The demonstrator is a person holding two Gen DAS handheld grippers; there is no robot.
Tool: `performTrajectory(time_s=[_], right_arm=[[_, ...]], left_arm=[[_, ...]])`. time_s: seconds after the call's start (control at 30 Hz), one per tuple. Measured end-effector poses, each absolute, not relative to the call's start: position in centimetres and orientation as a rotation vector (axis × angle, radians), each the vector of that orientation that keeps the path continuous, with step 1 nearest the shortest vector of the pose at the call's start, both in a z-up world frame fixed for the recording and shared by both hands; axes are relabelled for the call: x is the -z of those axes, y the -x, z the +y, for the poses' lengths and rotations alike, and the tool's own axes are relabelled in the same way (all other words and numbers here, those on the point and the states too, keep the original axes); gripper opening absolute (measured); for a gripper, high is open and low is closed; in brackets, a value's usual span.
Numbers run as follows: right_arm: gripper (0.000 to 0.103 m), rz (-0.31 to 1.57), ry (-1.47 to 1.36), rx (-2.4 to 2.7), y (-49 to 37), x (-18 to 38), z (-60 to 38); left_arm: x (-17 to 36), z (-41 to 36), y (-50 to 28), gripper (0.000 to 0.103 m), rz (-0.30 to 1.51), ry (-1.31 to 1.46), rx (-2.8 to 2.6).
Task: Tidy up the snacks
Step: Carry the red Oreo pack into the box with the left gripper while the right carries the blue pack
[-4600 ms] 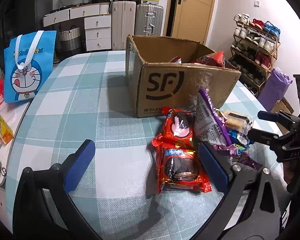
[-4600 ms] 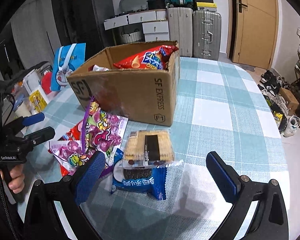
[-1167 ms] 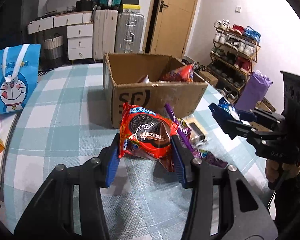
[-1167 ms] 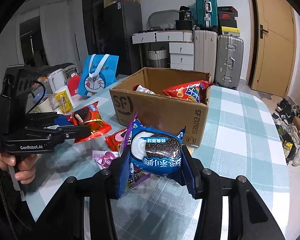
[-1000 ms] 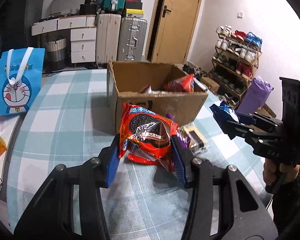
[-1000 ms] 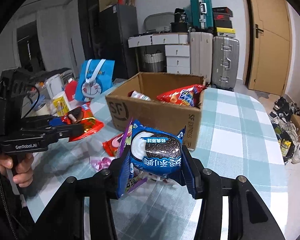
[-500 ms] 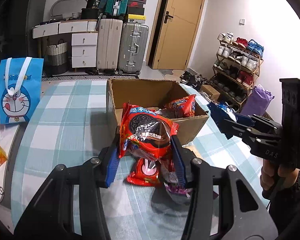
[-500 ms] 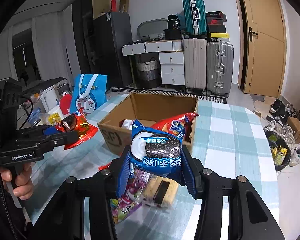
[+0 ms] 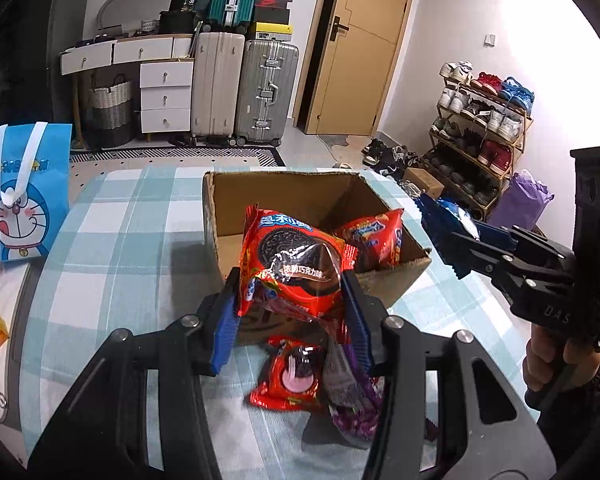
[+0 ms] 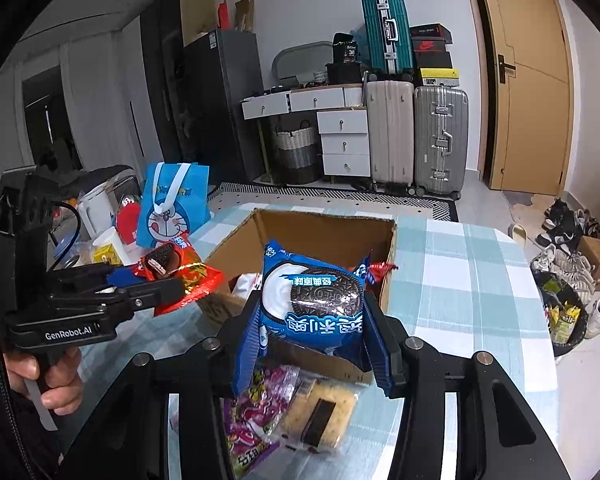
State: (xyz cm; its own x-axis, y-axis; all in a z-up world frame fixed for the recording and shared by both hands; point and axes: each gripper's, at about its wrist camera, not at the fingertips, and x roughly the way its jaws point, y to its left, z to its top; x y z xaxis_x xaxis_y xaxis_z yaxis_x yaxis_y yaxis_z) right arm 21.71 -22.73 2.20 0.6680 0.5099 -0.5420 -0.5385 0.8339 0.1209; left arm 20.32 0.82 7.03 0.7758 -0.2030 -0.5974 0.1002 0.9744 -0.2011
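Left gripper (image 9: pixel 292 308): clenched on the red cookie pack (image 9: pixel 294 266), blue pads pressing both side edges; held in the air at the near wall of the cardboard box (image 9: pixel 396 278). From the right wrist view it shows side-on, with only a crumpled end of the red pack sticking out.
Right gripper (image 10: pixel 312 338): clenched on the blue cookie pack (image 10: pixel 314 304), held above the near edge of the box; the print on the pack reads upside down.
Cardboard box: open-topped, standing on the checked bench (image 9: pixel 124 248). Its near wall is mostly hidden behind the held packs in both views.
Inside the box: an orange-red snack bag (image 9: pixel 374 242) leans at the right side. Other wrappers show only as slivers behind the blue pack, too covered to name.
On the bench, near side of the box: a second red cookie pack (image 9: pixel 290 376), a purple candy bag (image 9: pixel 354 404) and a clear-wrapped sandwich biscuit (image 10: pixel 320 416), all blurred and partly cut off by the gripper bodies.
Left edge of bench: a blue cartoon gift bag (image 9: pixel 22 196) stands upright. The clutter beside it is too small to make out.
Hands: only the fingers around each grip handle are visible.
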Motion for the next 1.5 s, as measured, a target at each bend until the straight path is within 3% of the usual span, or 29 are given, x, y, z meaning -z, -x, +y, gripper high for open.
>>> performTrajectory(time_s=[1.5], right_arm=[[0.048,0.609,-0.024,-0.584,-30.2,-0.4,-20.2]], left_arm=[[-5.2,-0.6,-30.1,0.044,0.693,0.127,0.145]])
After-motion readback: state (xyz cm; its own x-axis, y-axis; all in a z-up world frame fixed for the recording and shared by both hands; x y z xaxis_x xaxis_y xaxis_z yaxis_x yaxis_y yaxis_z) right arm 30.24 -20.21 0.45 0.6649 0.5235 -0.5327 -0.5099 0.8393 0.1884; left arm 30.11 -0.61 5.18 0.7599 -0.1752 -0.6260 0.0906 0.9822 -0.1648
